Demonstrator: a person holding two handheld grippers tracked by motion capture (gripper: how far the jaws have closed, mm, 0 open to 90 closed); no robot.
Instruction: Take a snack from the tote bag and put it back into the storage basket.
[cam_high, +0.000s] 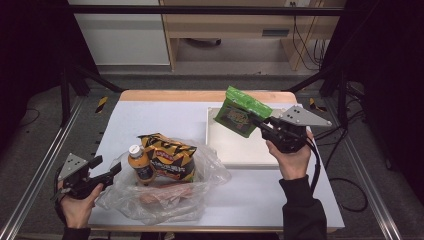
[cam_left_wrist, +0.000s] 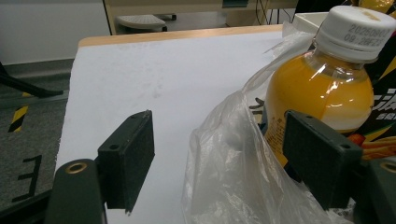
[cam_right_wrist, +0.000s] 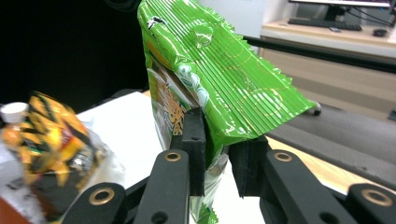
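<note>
Left gripper (cam_high: 111, 170) sits low at the near left corner of the table (cam_high: 165, 112), held in the person's left hand (cam_high: 77, 200). Its jaws stand spread wide apart. In the left gripper view the edge of the clear plastic bag (cam_left_wrist: 233, 172) lies loose between the jaws, neither pad pressing on it; the right-hand jaw in that view sits just in front of the bottle.

Plastic bag (cam_high: 165, 195) lies crumpled on the white table surface, near front centre. Inside or on it: an orange drink bottle (cam_high: 140, 165) with a white cap, upright, and just to its right a black-and-yellow snack bag (cam_high: 170, 157), touching the bottle. A reddish packet (cam_high: 160, 195) lies flat under the plastic in front of them; its label cannot be read.

White tray (cam_high: 240, 150) rests on the right half of the table, beyond and to the right of the plastic bag.

Green snack bag (cam_high: 241, 112) is up in the air above the far left part of the tray, tilted, clear of the surface. Right gripper (cam_high: 257, 121), held in the right hand (cam_high: 292, 160), pinches it: in the right gripper view both pads press on the lower part of the green snack bag (cam_right_wrist: 219, 88), just beneath its crimped seam, which flares out to the right.
</note>
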